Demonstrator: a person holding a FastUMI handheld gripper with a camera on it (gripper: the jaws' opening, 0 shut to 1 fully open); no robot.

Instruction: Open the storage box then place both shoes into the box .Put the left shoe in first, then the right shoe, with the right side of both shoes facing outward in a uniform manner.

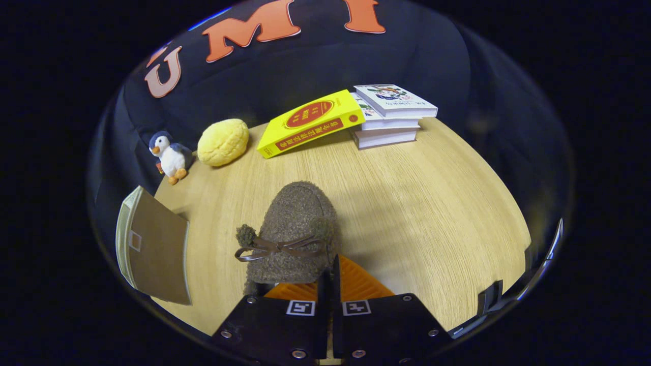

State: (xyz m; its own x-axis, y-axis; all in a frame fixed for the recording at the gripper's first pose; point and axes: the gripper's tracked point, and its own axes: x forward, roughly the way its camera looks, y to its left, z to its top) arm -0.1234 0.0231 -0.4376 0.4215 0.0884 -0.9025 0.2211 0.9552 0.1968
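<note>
Pinching the heel edge of the fuzzy brown shoe [295, 234], the gripper [329, 284] has its fingers nearly together at the lower centre of the frame. Such a thin bite could slip, dropping or twisting the shoe before it reaches the box [152, 244] at lower left.

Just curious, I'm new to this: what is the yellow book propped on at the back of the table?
The yellow book leans on a stack of white books. What lies under its raised end is hidden.
</note>
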